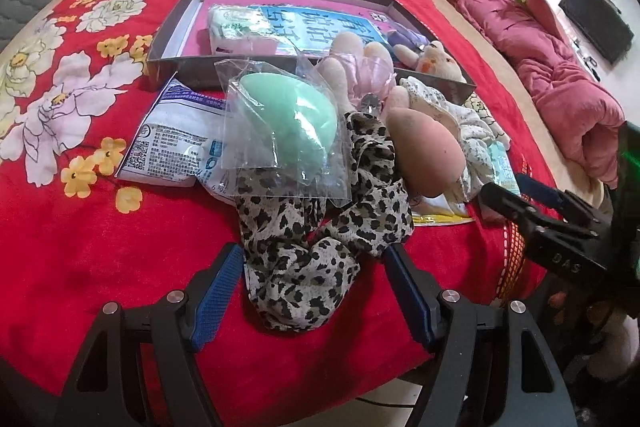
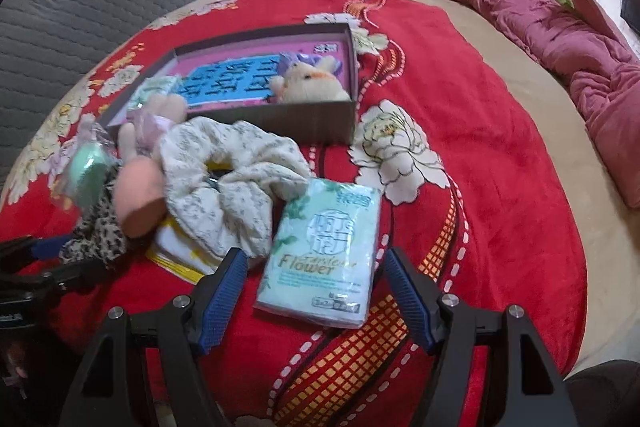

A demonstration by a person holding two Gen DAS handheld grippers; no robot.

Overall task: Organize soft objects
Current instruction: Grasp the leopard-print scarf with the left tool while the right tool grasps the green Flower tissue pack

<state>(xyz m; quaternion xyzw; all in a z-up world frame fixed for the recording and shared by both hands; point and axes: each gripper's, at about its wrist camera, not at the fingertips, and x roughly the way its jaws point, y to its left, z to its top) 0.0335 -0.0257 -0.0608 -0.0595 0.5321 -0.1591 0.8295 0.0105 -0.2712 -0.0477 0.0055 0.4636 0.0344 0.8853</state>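
**Both jaws spread wide over the pile on the bed**

My left gripper has its jaws released, and the near end of the leopard-print scrunchie lies between the blue pads, limp and crumpled on the red floral blanket; I cannot tell whether the pads touch it. My right gripper is also spread, with the pale green tissue pack lying flat between its jaws, tilted, unpinched. Beyond the scrunchie I see a mint sponge in a clear bag resting on it, a pink egg-shaped sponge beside, then a cream floral scrunchie. Farthest sits the shallow box, holding a small plush toy.
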